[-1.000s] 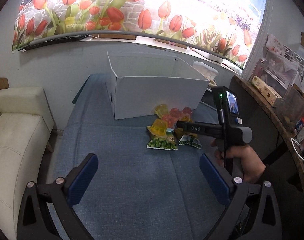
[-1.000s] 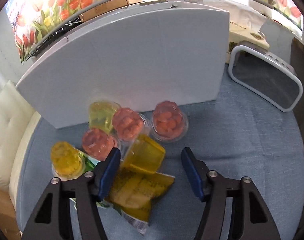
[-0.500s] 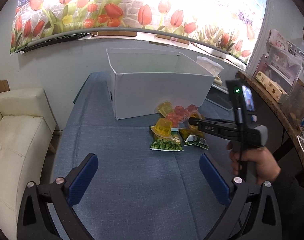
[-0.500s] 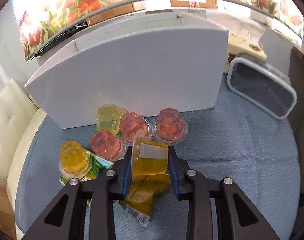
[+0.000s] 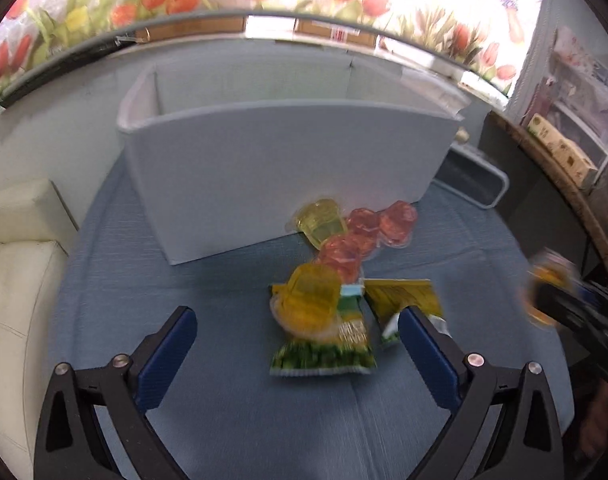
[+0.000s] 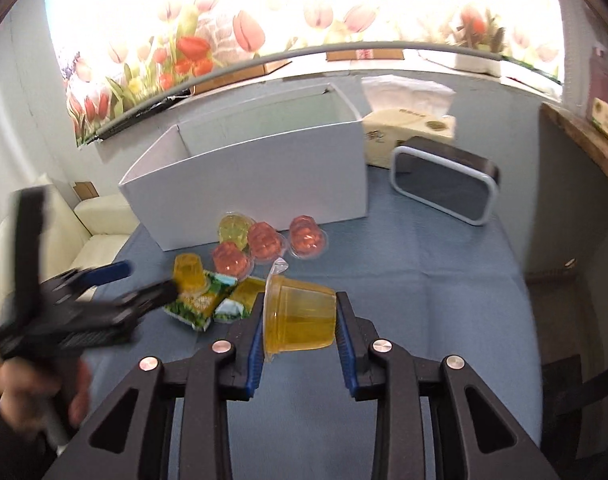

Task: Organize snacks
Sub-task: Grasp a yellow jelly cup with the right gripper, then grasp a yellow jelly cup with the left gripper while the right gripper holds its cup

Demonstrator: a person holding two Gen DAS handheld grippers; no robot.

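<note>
My right gripper is shut on a yellow jelly cup and holds it above the blue table. It shows blurred at the right edge of the left wrist view. My left gripper is open and empty, low over another yellow jelly cup that lies on a green snack bag. A yellow snack bag, three red jelly cups and a pale yellow cup lie in front of the open white box.
A cream sofa stands left of the table. A grey-rimmed black device and a tissue box sit right of the white box. A wooden shelf with boxes runs along the right.
My right gripper closed on the yellow jelly cup, lifted it and pulled back from the pile. My left gripper moved forward, close over the snacks.
</note>
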